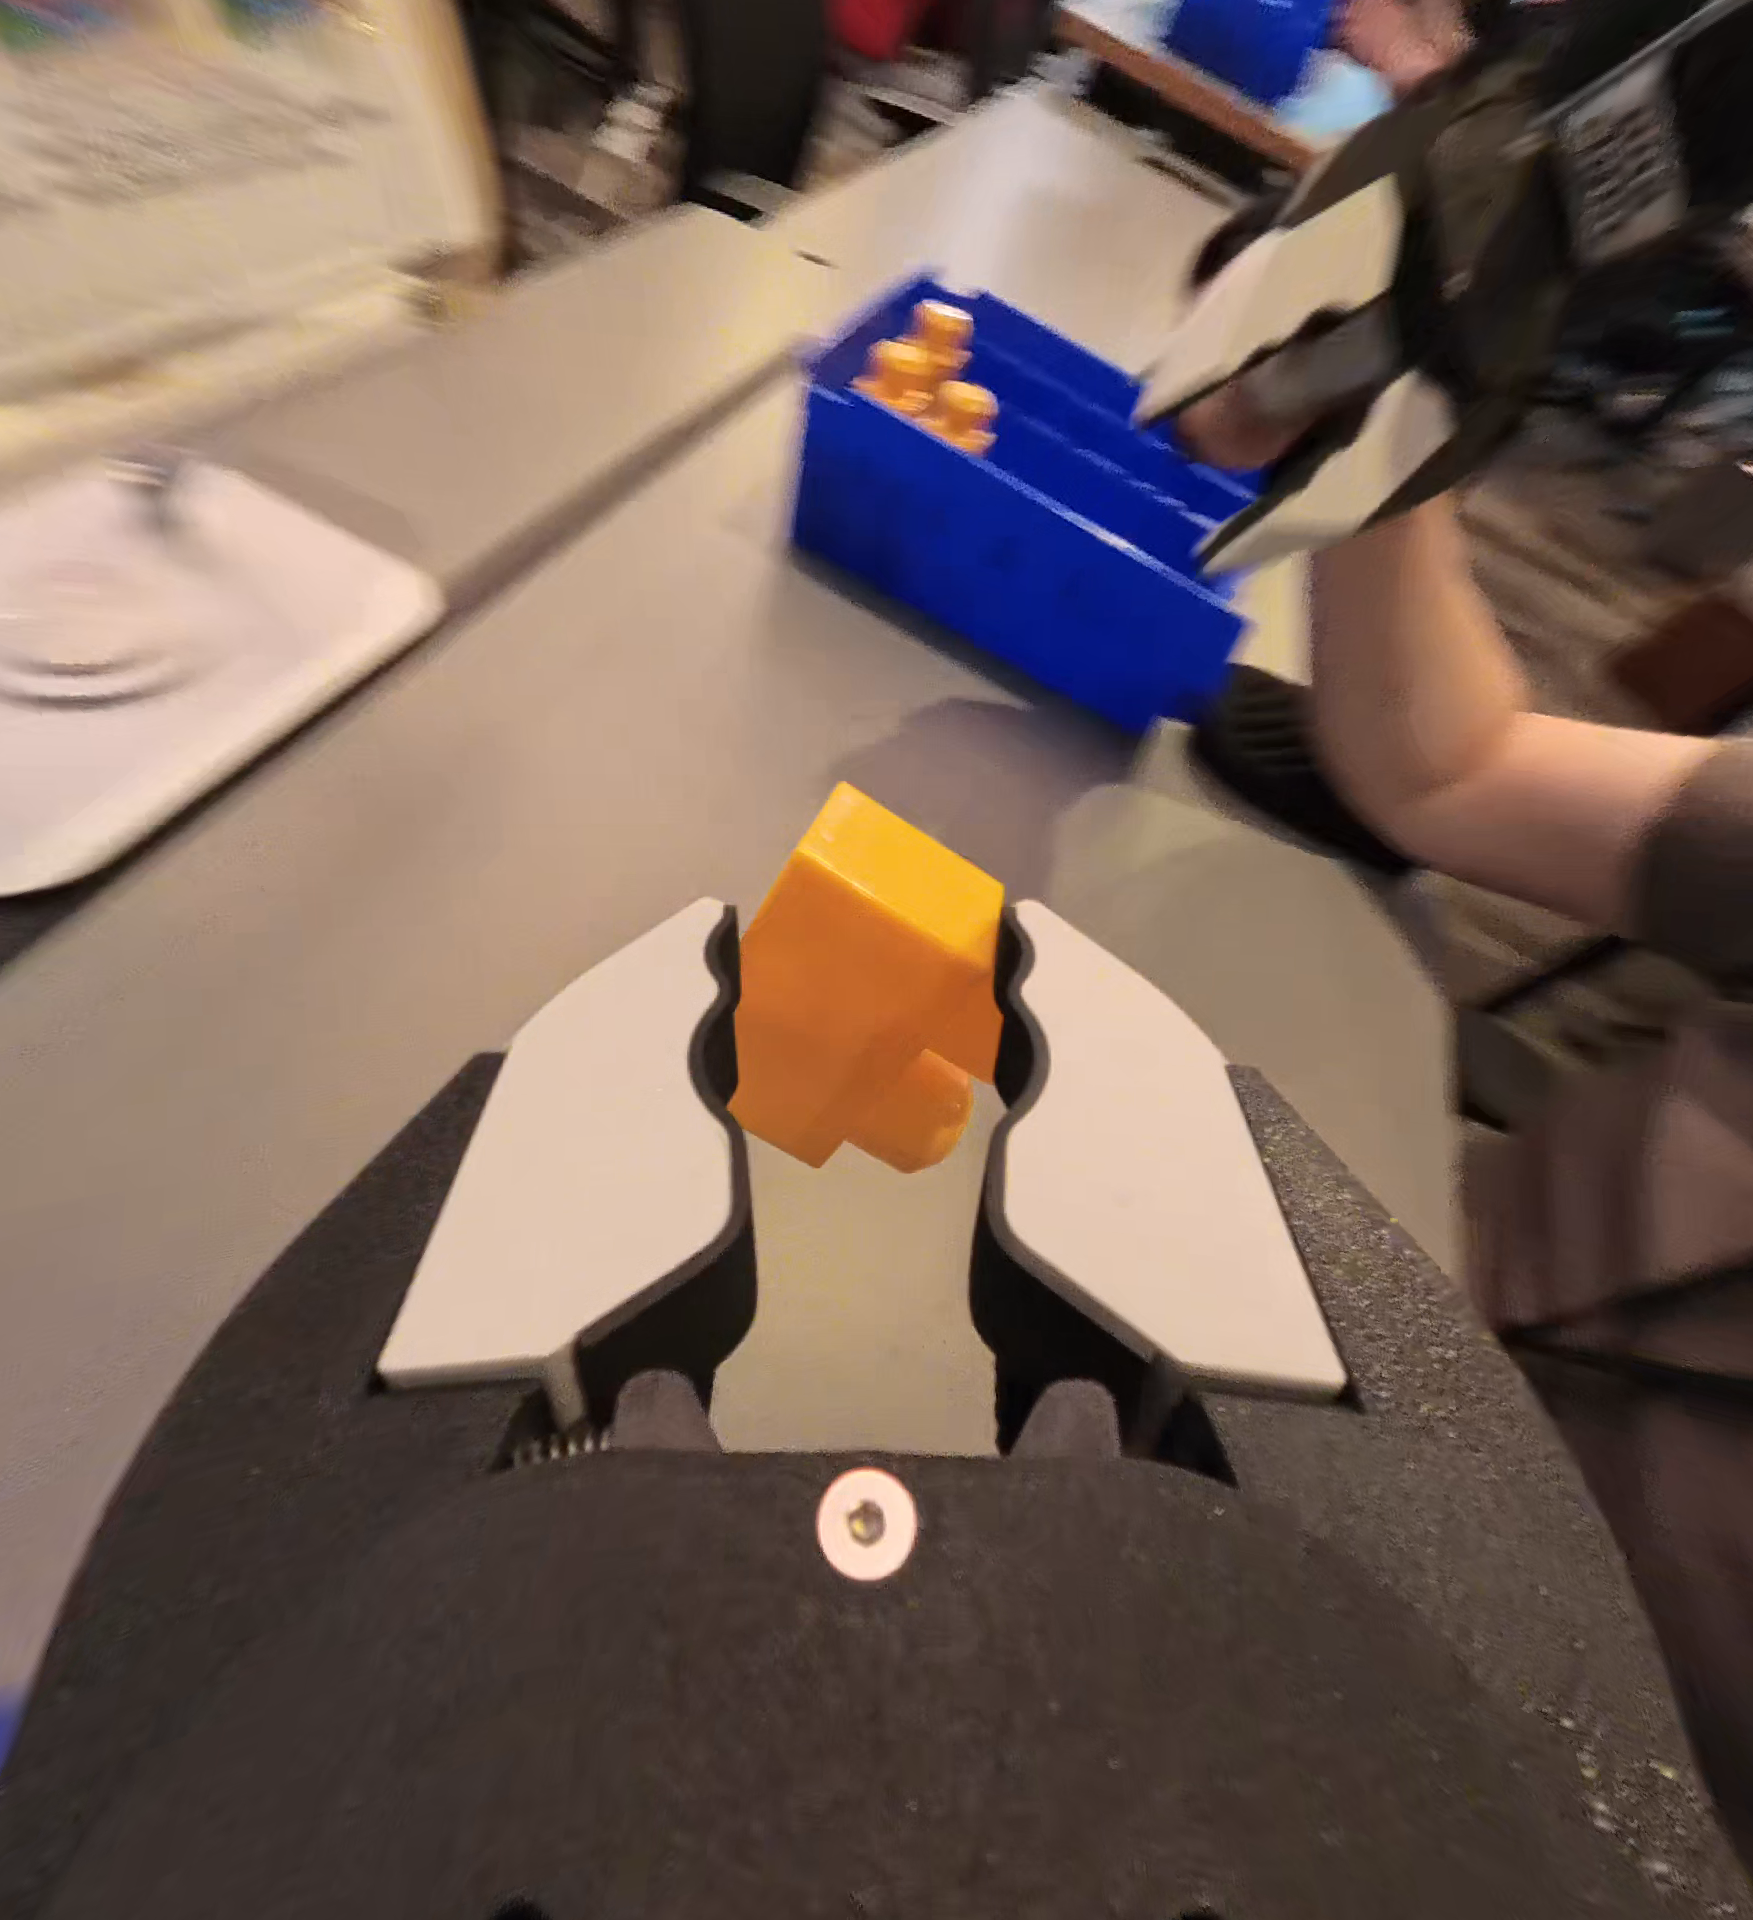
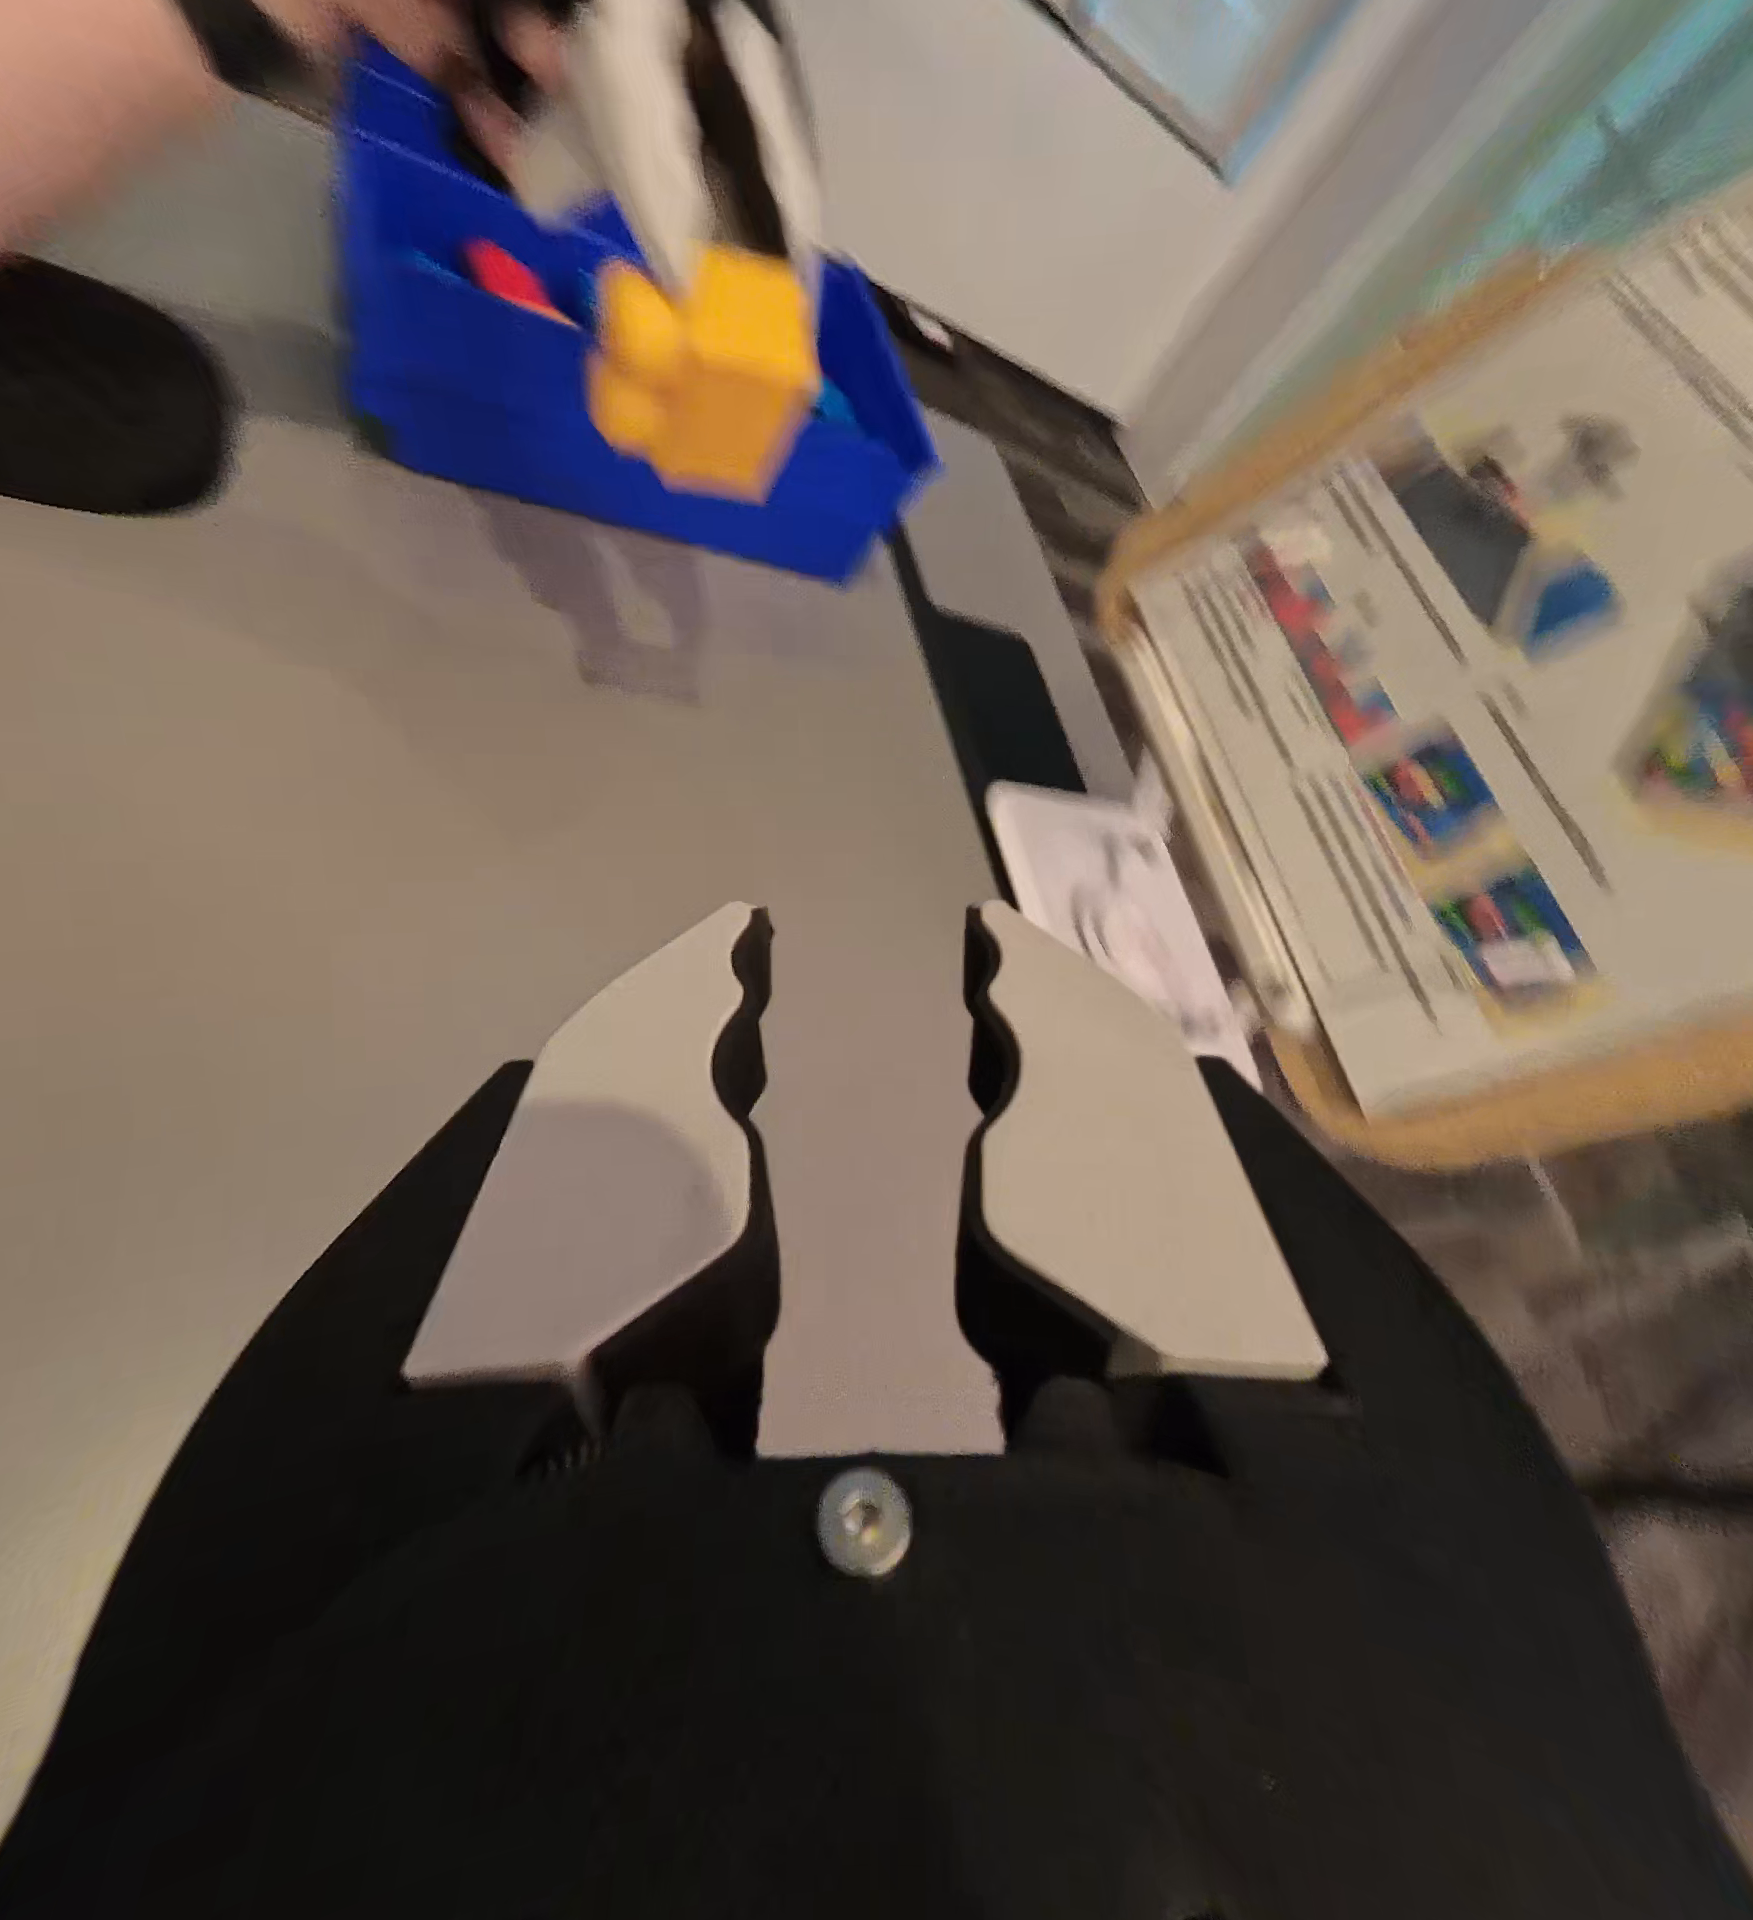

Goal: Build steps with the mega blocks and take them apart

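Orange mega block (image 1: 867, 997) sits tilted in the closed left tongs (image 1: 867, 925) above the worktop (image 1: 539, 831), near the blue bin (image 1: 1007, 551). Right tongs (image 2: 867, 925) are open and empty. So crooked a grip may let it slip.

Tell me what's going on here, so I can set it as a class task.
A person is working with two hand-held grippers over a grey table. The left gripper is shut on an orange block, held tilted above the table. The right gripper is open and empty. Behind them stands a blue bin with more orange blocks inside. No steps are built on the visible table.
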`<state>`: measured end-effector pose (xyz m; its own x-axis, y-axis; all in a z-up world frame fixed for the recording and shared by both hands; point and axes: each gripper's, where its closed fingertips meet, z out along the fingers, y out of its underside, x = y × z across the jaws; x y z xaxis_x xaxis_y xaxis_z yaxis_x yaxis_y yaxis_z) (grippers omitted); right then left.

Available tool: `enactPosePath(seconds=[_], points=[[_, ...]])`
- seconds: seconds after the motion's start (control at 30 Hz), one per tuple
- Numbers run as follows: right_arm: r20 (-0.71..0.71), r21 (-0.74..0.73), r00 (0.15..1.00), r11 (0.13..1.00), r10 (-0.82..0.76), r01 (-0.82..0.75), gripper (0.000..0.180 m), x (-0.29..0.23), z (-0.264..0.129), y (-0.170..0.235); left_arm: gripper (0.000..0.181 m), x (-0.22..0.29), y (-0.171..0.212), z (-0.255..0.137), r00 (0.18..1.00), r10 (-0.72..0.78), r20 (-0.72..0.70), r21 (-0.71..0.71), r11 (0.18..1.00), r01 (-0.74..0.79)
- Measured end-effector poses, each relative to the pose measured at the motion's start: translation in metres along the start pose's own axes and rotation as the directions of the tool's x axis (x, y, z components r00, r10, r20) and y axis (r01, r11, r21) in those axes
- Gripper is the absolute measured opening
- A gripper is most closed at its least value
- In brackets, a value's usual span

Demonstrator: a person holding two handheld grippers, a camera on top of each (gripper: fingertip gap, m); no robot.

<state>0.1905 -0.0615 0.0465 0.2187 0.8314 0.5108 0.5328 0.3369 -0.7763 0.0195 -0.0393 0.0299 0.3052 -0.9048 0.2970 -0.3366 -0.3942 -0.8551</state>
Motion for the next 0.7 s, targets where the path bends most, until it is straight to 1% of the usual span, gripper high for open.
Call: enactPosePath(seconds=[0.07,0.13,0.2,0.3,0.37,0.5,0.57,0.6,0.63,0.67,0.7], points=[[0.067,0.083,0.982,0.981,-0.179,0.174,0.042,-0.038,0.028,-0.018,0.047,0.027,0.005,0.027,0.987,-0.016,-0.158,-0.05,0.999,0.008],[0.049,0.091,0.927,0.926,-0.372,0.366,0.048,-0.066,0.05,-0.022,0.047,0.045,0.016,0.047,0.966,-0.021,-0.259,-0.115,0.993,-0.009],[0.054,0.097,0.888,0.887,-0.457,0.451,0.054,-0.085,0.065,-0.023,0.047,0.057,0.029,0.062,0.945,-0.027,-0.325,-0.177,0.984,-0.033],[0.104,0.126,0.885,0.888,-0.454,0.441,0.064,-0.104,0.076,-0.025,0.047,0.065,0.053,0.079,0.931,-0.025,-0.365,-0.29,0.953,-0.088],[0.139,0.108,0.875,0.885,-0.465,0.453,0.064,-0.112,0.082,-0.019,0.047,0.07,0.066,0.087,0.924,-0.019,-0.382,-0.344,0.931,-0.123],[0.239,0.045,0.843,0.873,-0.482,0.486,0.064,-0.131,0.096,0.001,0.047,0.081,0.075,0.099,0.91,-0.002,-0.414,-0.382,0.908,-0.172],[0.273,-0.016,0.819,0.849,-0.504,0.528,0.055,-0.134,0.101,0.016,0.046,0.084,0.082,0.102,0.907,0.016,-0.42,-0.41,0.889,-0.206],[0.272,-0.034,0.813,0.839,-0.515,0.543,0.043,-0.132,0.102,0.02,0.046,0.085,0.082,0.104,0.907,0.032,-0.42,-0.407,0.887,-0.22],[0.283,-0.041,0.81,0.837,-0.514,0.545,0.038,-0.133,0.101,0.022,0.044,0.085,0.079,0.104,0.907,0.041,-0.42,-0.389,0.894,-0.22],[0.298,-0.045,0.815,0.845,-0.497,0.532,0.038,-0.133,0.1,0.024,0.045,0.084,0.072,0.103,0.907,0.04,-0.418,-0.361,0.909,-0.206],[0.308,-0.044,0.825,0.859,-0.473,0.509,0.038,-0.132,0.099,0.024,0.052,0.082,0.062,0.099,0.908,0.046,-0.417,-0.316,0.929,-0.193]])
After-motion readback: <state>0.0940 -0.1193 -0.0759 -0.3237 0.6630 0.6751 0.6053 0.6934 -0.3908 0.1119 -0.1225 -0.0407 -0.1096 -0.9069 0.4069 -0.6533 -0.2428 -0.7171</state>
